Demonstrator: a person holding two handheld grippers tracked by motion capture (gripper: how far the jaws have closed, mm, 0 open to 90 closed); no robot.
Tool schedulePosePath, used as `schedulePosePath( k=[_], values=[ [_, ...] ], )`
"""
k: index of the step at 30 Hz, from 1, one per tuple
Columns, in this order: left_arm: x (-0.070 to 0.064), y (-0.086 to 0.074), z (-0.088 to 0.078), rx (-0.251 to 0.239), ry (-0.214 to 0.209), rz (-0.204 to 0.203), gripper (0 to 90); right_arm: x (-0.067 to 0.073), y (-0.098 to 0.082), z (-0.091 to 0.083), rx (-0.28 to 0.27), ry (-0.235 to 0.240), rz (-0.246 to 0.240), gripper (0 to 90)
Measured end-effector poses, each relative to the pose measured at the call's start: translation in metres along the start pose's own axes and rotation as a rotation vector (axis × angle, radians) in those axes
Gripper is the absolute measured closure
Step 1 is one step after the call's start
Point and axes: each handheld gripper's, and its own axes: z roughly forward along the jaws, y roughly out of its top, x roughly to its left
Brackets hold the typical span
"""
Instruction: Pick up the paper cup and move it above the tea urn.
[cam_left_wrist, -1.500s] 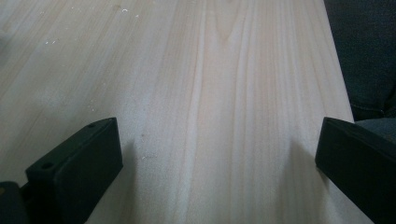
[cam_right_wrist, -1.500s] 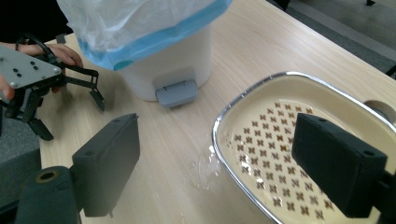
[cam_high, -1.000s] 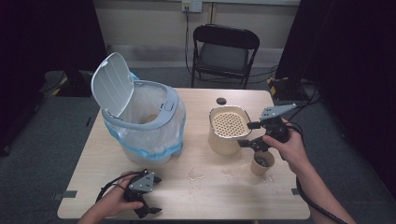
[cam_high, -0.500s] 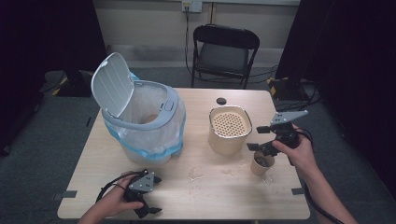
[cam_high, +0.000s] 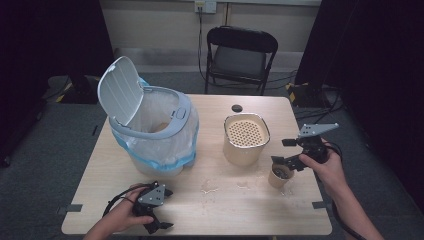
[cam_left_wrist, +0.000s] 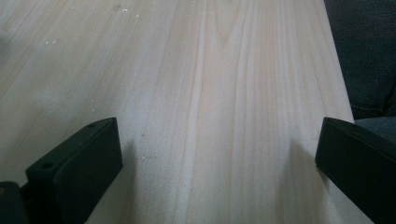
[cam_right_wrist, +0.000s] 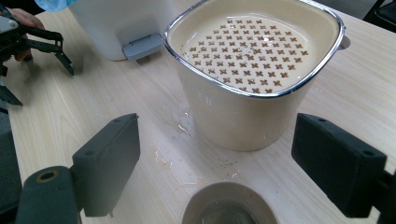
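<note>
A small beige cup with dark contents stands on the wooden table at the right. My right gripper hovers just above it, open. In the right gripper view the cup sits low between the two wide-apart jaws, and neither pad touches it. Beyond it stands a beige pot with a perforated strainer top, also close ahead in the right gripper view. My left gripper rests near the table's front edge, open on bare wood.
A grey pedal bin with its lid up and a blue-edged liner stands at the left; its pedal faces the pot. Wet spots and crumbs mark the table. A small black disc lies at the back. A folding chair stands behind.
My right gripper has drifted right and a little lower, away from the pot's side and over the cup. The left gripper has stayed put.
</note>
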Motion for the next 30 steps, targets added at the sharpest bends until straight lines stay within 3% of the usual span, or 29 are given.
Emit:
schedulePosePath(
  k=[22, 30],
  values=[
    [0.000, 0.000, 0.000, 0.007, 0.002, -0.003, 0.0, -0.007, -0.040, -0.003, -0.009, -0.022, 0.044, 14.7],
    [0.000, 0.000, 0.000, 0.004, 0.000, 0.000, 0.0, -0.008, -0.060, 0.006, -0.014, -0.011, 0.064, 14.8]
  ],
)
